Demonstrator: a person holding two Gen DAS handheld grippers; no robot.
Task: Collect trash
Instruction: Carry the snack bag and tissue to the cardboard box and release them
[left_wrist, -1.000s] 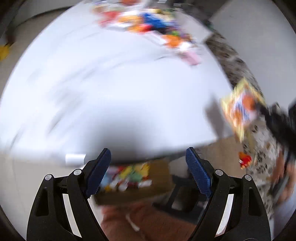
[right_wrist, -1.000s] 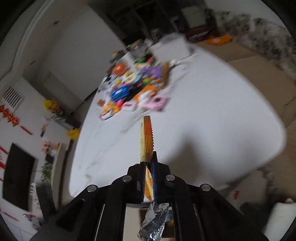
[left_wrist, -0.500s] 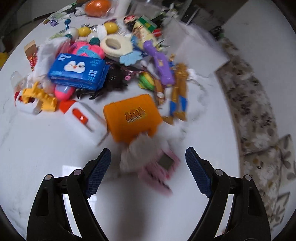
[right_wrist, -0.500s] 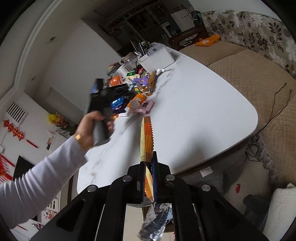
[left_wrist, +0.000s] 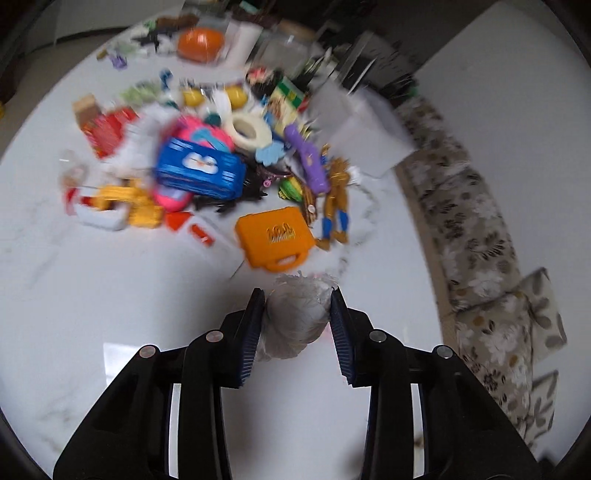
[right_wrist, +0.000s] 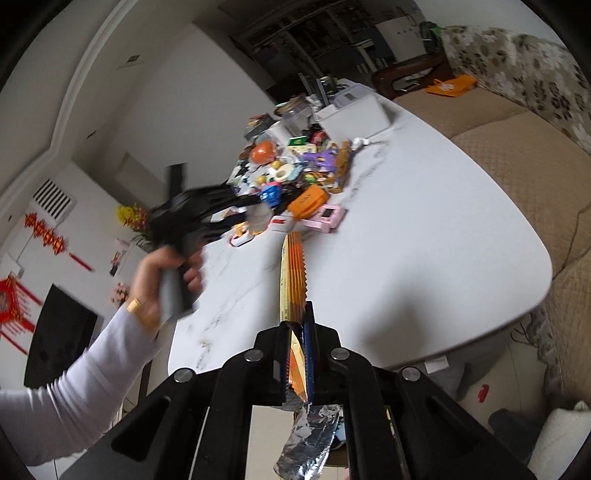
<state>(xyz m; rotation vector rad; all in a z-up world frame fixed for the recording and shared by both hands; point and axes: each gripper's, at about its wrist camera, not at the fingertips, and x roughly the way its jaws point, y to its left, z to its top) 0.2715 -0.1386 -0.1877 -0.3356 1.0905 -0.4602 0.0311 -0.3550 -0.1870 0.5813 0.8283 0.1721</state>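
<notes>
My left tool (left_wrist: 298, 325) was wide open a moment ago, up over the pile of toys (left_wrist: 207, 162). Now its jaws are closing, and a crumpled white paper ball (left_wrist: 297, 317) sits right between them. The blue pads (left_wrist: 253, 332) touch the ball on both sides, so I think I have just caught it. The ball is low over the white tabletop (left_wrist: 110, 295), just in front of the orange toy case (left_wrist: 275, 238).

My right tool (right_wrist: 297, 354) is clenched tight on a flat orange snack wrapper (right_wrist: 291, 280). The wrapper sticks straight out in front, and its shiny silver end (right_wrist: 308, 439) hangs down behind the pads. That tool is off the near edge of the tabletop.

So I now have trash in both tools. I think the next job is to carry both pieces to a bin. The paper ball is soft and could slip out.
</notes>
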